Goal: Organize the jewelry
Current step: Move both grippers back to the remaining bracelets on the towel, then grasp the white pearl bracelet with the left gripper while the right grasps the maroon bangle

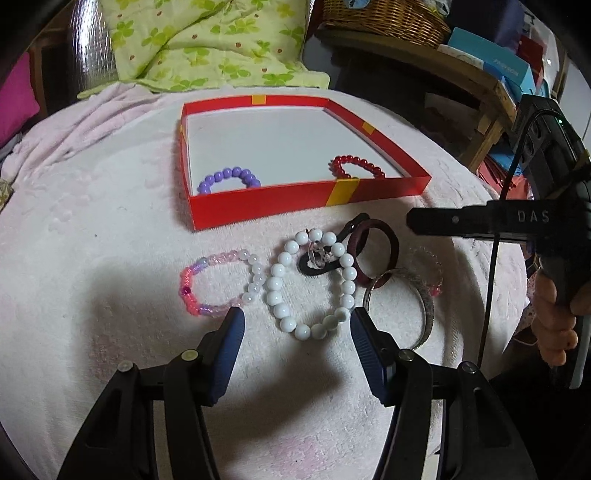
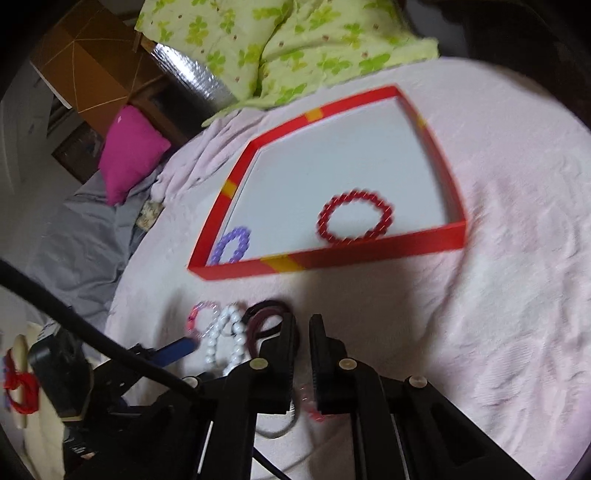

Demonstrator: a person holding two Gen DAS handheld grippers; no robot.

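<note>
Covering the bed, pink blanket (image 1: 110, 229) carries red box (image 1: 258, 206) with purple bracelet (image 1: 229, 181) and red bracelet (image 1: 356, 166) inside. Left tool (image 1: 295, 325), half open, straddles white bead bracelet (image 1: 314, 284), not gripping. Right tool (image 2: 303, 328), jaws together, holds nothing visible.

1. Whole right wrist view smeared by blur; beads of the red bracelet (image 2: 355, 216) run together.
2. Purple bracelet (image 1: 229, 181) half hidden behind the near wall of the red box (image 1: 258, 206).
3. Clear pink bracelet (image 1: 428, 271) too faint to make out well.
4. Small clear ring (image 1: 318, 256) too small to tell much.
5. Silver bangle (image 2: 275, 430) mostly hidden under the right hand-held gripper (image 2: 303, 328).
6. Wicker basket (image 1: 384, 16) cut off by the top edge.
</note>
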